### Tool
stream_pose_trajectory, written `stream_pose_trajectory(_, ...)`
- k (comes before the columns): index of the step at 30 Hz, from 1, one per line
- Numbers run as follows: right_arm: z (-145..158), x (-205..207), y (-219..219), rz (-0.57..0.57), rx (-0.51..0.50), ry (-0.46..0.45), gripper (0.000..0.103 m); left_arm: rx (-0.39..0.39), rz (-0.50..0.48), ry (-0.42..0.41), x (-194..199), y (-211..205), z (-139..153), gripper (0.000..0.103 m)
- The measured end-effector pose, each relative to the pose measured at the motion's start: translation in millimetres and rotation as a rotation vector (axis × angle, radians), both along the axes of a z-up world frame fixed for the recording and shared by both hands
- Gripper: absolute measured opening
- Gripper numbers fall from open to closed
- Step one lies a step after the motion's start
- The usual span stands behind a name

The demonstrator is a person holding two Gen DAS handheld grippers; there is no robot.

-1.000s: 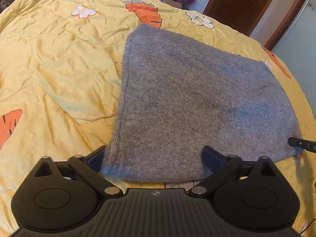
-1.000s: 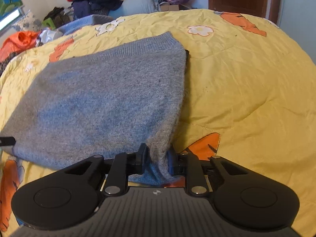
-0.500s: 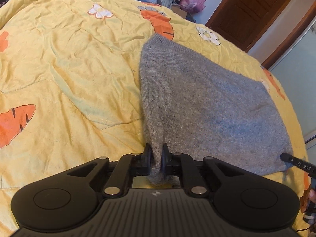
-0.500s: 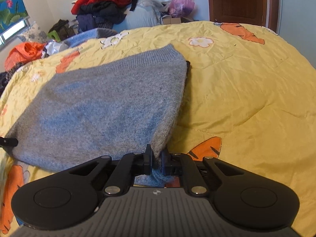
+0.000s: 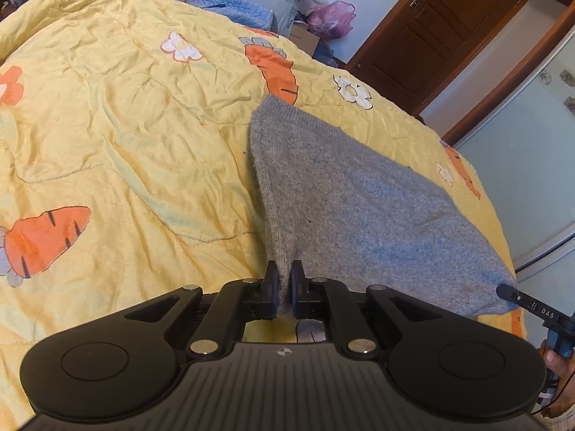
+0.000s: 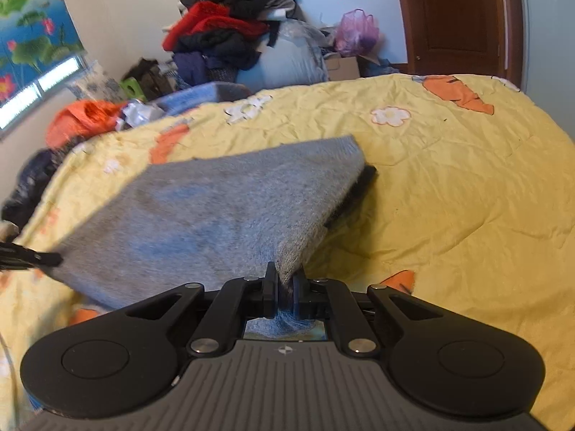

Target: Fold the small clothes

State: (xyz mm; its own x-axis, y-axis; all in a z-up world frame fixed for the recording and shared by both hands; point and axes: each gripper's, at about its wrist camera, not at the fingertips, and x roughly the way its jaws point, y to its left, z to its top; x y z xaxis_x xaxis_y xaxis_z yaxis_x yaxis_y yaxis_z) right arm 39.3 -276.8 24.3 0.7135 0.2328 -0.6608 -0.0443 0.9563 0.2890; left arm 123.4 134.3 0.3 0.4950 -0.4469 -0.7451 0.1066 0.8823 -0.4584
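Note:
A grey knit garment (image 5: 352,197) lies folded on the yellow carrot-print quilt (image 5: 125,143). My left gripper (image 5: 284,287) is shut on its near left corner. My right gripper (image 6: 285,287) is shut on its near right corner, and the near edge of the garment (image 6: 222,215) hangs lifted off the quilt (image 6: 449,197) between them. The far ribbed edge still rests on the bed. The right gripper's tip (image 5: 506,292) shows at the right in the left wrist view, and the left gripper's tip (image 6: 43,258) at the left in the right wrist view.
A pile of clothes (image 6: 230,32) and a pink bag (image 6: 355,32) stand beyond the bed's far edge. A brown door (image 6: 456,14) is at the back right. Orange and dark clothes (image 6: 79,122) lie at the bed's left side.
The left gripper went from open around the garment's edge to shut on its corner. Both grippers have risen, lifting the near edge off the quilt.

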Motion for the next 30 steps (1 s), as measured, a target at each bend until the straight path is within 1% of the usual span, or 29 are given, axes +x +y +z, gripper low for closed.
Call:
stream_pose_trajectory(3,4.7,-7.4,-2.8,0.02,0.023,-0.008,0.013,0.002,-0.003,-0.005,-4.9,10.3,0.9,0.004)
stream_pose_trajectory(5,2.0,-9.8,-3.1,0.022,0.029,-0.003,0.013,-0.027,0.002,0.009,-5.4,17.5,-4.6,0.004)
stream_pose_trajectory(10,-23.4,-6.3,-5.5,-0.009,0.025,0.038,0.013,-0.074,0.01,0.042,-2.6,18.9,-28.0,0.004)
stream_pose_trajectory(11,-28.0,-6.8,-5.9,-0.015,0.025,0.043,0.013,-0.064,0.015,0.04,-1.9,17.5,-31.3,0.004)
stream_pose_trajectory(12,-32.3,-6.2,-5.8,-0.012,0.023,0.056,0.013,-0.054,0.03,0.056,0.2,17.3,-34.9,0.004)
stream_pose_trajectory(14,-37.4,-7.3,-4.8,-0.016,0.003,0.057,0.013,-0.096,0.054,0.1,6.2,21.7,-45.4,0.009)
stream_pose_trajectory(15,-39.4,-7.0,-6.3,-0.024,0.008,0.066,0.017,-0.106,0.064,0.111,8.1,23.1,-48.8,0.027)
stream_pose_trajectory(16,-42.7,-4.9,-9.3,-0.025,0.042,0.095,0.022,-0.113,0.071,0.125,9.7,23.8,-51.6,0.068)
stream_pose_trajectory(17,-44.3,-4.9,-12.2,-0.032,0.062,0.096,0.022,-0.132,0.07,0.119,10.0,24.3,-53.0,0.087)
stream_pose_trajectory(18,-44.3,-6.7,-14.1,-0.044,0.06,0.082,0.026,-0.159,0.067,0.089,8.9,24.6,-52.4,0.102)
stream_pose_trajectory(19,-45.4,-7.2,-17.0,-0.051,0.067,0.082,0.044,-0.168,0.07,0.077,9.6,24.3,-51.5,0.103)
stream_pose_trajectory(20,-47.3,-6.3,-20.7,-0.046,0.089,0.094,0.055,-0.187,0.068,0.089,12.2,24.6,-52.4,0.103)
stream_pose_trajectory(21,-49.4,-6.3,-25.2,-0.049,0.115,0.095,0.075,-0.211,0.062,0.104,15.7,24.8,-54.3,0.103)
stream_pose_trajectory(22,-51.6,-7.6,-30.2,-0.061,0.14,0.084,0.084,-0.227,0.065,0.114,18.5,24.9,-56.1,0.103)
stream_pose_trajectory(24,-57.2,-7.0,-41.3,-0.072,0.215,0.09,0.085,-0.257,0.062,0.12,25.7,22.9,-58.2,0.102)
stream_pose_trajectory(26,-62.7,-6.4,-50.5,-0.09,0.301,0.094,0.084,-0.31,0.041,0.127,32.0,18.0,-60.4,0.102)
stream_pose_trajectory(28,-70.1,-3.0,-52.7,-0.077,0.362,0.115,0.084,-0.325,0.021,0.141,37.5,9.5,-62.7,0.1)
stream_pose_trajectory(29,-73.6,-0.9,-51.8,-0.066,0.381,0.124,0.083,-0.326,0.02,0.151,39.7,5.5,-64.5,0.096)
stream_pose_trajectory(30,-76.7,0.3,-50.9,-0.048,0.421,0.122,0.08,-0.33,0.007,0.161,41.8,1.3,-66.5,0.075)
